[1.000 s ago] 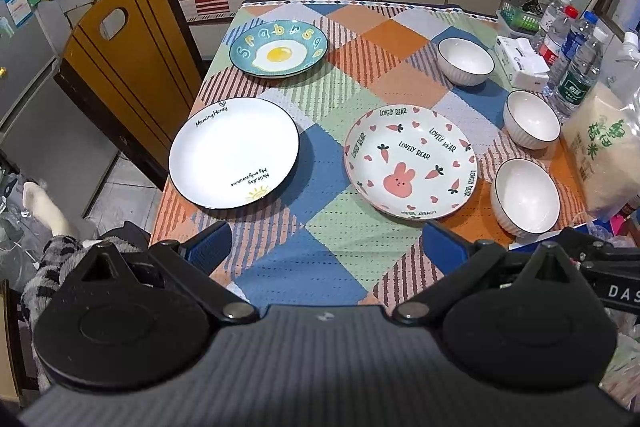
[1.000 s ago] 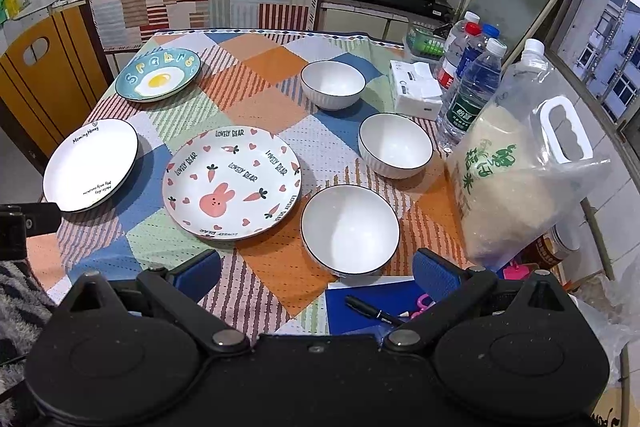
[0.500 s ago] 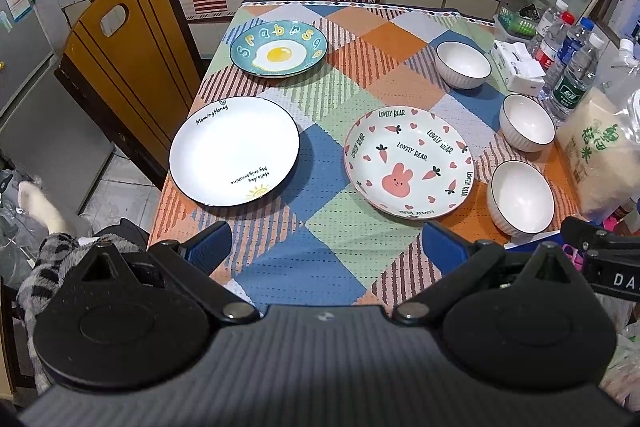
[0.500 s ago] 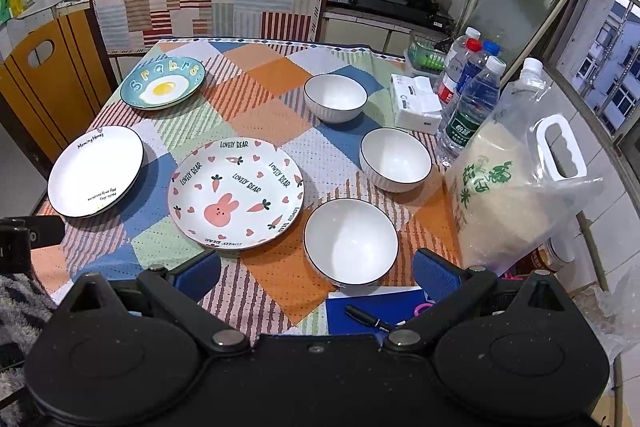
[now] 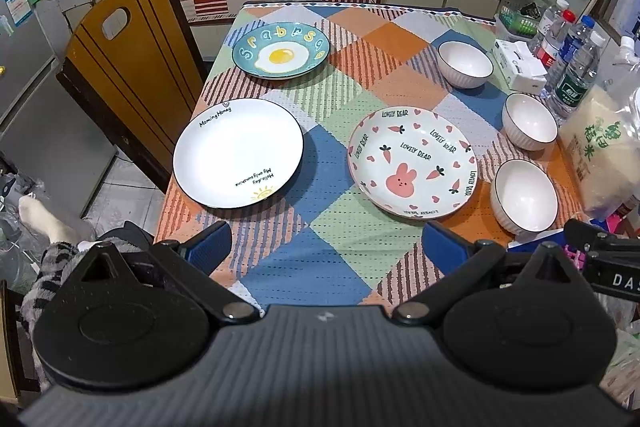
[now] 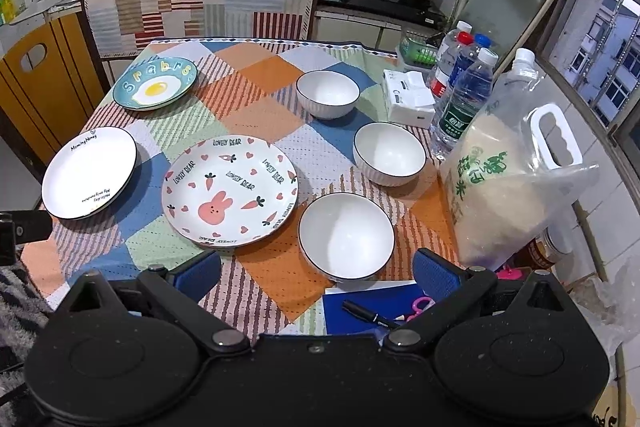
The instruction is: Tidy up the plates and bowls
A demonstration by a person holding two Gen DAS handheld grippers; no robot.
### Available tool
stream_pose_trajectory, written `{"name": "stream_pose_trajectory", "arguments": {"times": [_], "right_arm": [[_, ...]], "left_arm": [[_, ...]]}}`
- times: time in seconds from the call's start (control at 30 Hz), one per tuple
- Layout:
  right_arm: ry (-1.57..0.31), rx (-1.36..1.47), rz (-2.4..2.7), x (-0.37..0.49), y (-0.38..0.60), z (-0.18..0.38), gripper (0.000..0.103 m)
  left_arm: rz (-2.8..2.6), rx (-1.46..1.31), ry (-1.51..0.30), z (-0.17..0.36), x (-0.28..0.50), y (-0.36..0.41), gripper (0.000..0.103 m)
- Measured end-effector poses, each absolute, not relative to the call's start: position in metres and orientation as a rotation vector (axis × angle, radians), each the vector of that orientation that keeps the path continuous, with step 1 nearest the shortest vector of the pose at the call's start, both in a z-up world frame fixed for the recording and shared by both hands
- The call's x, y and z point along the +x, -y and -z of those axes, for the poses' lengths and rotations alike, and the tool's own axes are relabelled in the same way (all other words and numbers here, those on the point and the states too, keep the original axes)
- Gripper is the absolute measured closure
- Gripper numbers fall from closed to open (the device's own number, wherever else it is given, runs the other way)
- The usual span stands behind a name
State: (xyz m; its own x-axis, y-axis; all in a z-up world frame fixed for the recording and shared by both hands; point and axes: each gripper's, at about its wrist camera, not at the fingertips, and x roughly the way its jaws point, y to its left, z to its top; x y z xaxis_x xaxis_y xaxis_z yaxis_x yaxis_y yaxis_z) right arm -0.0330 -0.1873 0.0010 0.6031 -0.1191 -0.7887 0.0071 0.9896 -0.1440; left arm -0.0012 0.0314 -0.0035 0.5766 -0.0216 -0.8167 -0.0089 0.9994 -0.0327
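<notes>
Plates and bowls lay spread over the table, none stacked yet, so the sorting was not begun, I think. Three plates stood apart on the left half: the egg plate far, the white plate near the left edge, the rabbit plate in the middle. Three white bowls ran along the right side: far bowl, middle bowl, near bowl. They were just beside the bottles and the rice bag, so little room was there.

Left gripper hung above the near table edge with jaws wide and empty. Right gripper hung before the near bowl, jaws also wide and empty, probably to take that bowl first.
</notes>
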Motion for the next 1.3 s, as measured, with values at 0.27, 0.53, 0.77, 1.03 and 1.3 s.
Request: {"name": "stream_pose_trajectory", "arguments": {"times": [0.27, 0.53, 0.77, 1.03, 1.3], "right_arm": [[-0.921, -0.128, 0.071, -0.031, 0.189, 0.001, 0.0], [-0.928, -0.123, 0.077, -0.03, 0.193, 0.003, 0.0], [-0.916, -0.121, 0.049, -0.023, 0.194, 0.003, 0.0], [-0.789, -0.067, -0.098, -0.016, 0.199, 0.009, 0.0], [-0.775, 0.036, -0.291, 0.017, 0.193, 0.089, 0.001]], "left_arm": [[0.002, -0.031, -0.954, 0.003, -0.002, -0.03, 0.0], [-0.003, -0.033, -0.962, 0.005, -0.001, -0.03, 0.0], [0.0, -0.027, -0.97, 0.003, 0.008, -0.03, 0.0], [0.039, -0.008, -1.003, 0.012, 0.038, -0.028, 0.0], [0.11, -0.128, -1.089, 0.068, 0.085, -0.038, 0.003]]}}
